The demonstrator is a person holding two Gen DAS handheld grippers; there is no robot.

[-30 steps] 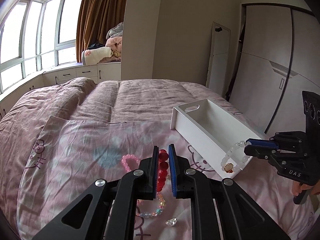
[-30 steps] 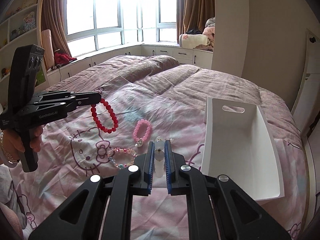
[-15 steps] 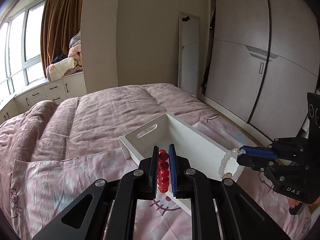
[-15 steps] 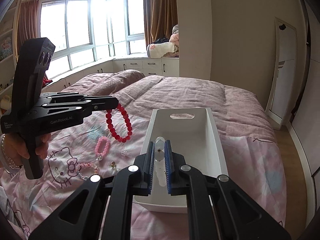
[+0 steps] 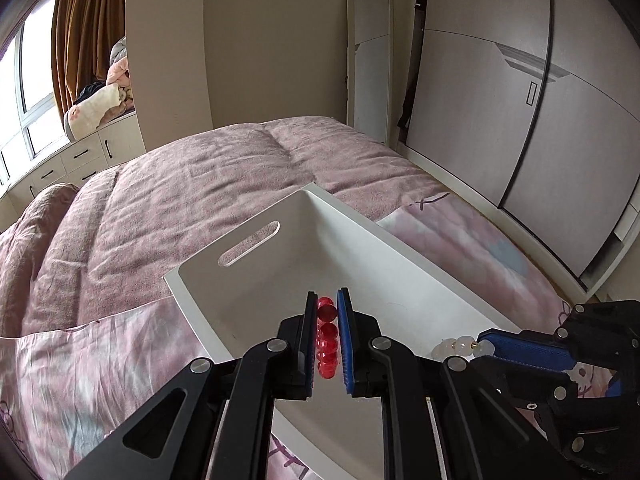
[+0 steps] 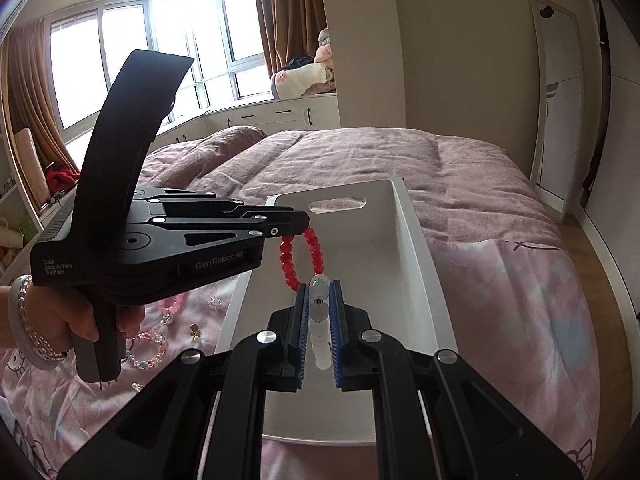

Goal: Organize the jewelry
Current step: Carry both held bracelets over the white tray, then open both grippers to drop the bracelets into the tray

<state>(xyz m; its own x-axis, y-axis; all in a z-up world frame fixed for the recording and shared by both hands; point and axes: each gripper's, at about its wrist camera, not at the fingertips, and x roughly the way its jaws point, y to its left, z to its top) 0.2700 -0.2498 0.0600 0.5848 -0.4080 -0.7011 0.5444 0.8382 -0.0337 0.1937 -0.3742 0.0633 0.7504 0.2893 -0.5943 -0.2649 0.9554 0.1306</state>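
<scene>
Left gripper (image 5: 328,316) clamped the red bracelet (image 6: 301,256), right gripper (image 6: 319,300) the white bracelet (image 6: 320,336), above the tray (image 6: 416,264); release seemed next.

A bedroom in daylight. A wide bed (image 6: 400,160) under a mauve quilt (image 5: 208,184) fills the middle of both views, with a pink printed sheet (image 6: 520,300) laid over its near end. In the right wrist view a bay window (image 6: 132,52) curves from 10 to 12 o'clock, bright and overexposed, framed by brown curtains (image 6: 288,12); low white drawers (image 6: 280,114) run beneath it, with folded bedding (image 6: 308,76) heaped on top. A beige wall (image 6: 460,48) stands at 1 o'clock. A tall narrow mirror (image 5: 368,52) leans at 12 o'clock in the left wrist view, beside grey sliding wardrobe doors (image 5: 532,120) at 2 o'clock. A strip of wooden floor (image 6: 616,272) shows at 3 o'clock.
</scene>
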